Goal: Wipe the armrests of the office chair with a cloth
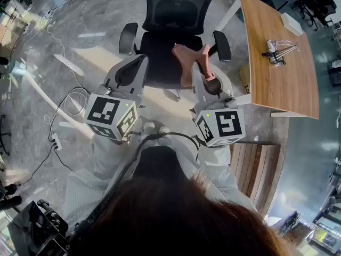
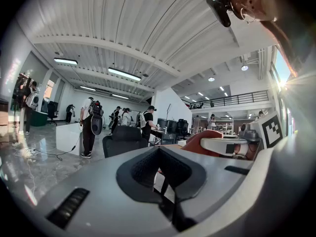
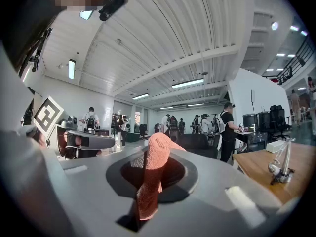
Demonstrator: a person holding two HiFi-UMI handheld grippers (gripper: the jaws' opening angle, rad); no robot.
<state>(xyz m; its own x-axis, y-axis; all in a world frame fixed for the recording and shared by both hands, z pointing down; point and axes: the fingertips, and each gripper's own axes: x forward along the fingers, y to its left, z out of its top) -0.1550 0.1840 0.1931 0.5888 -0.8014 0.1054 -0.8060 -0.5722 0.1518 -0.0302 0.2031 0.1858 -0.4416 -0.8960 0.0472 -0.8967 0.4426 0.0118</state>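
The black mesh office chair (image 1: 173, 31) stands in front of me, with its left armrest (image 1: 128, 38) and right armrest (image 1: 222, 45) bare. My right gripper (image 1: 198, 68) is shut on a pink cloth (image 1: 191, 63), which sticks up over the seat's front edge; in the right gripper view the cloth (image 3: 150, 181) rises from between the closed jaws. The left gripper (image 1: 139, 59) hovers beside it near the seat's left front, its jaws together with nothing in them. Neither gripper touches an armrest.
A wooden table (image 1: 277, 73) stands close on the chair's right and carries a small clear object (image 1: 277, 52) and a white box (image 1: 291, 23). Cables (image 1: 66, 103) and a power strip (image 1: 55, 141) lie on the polished floor at left. People (image 2: 91, 125) stand far off.
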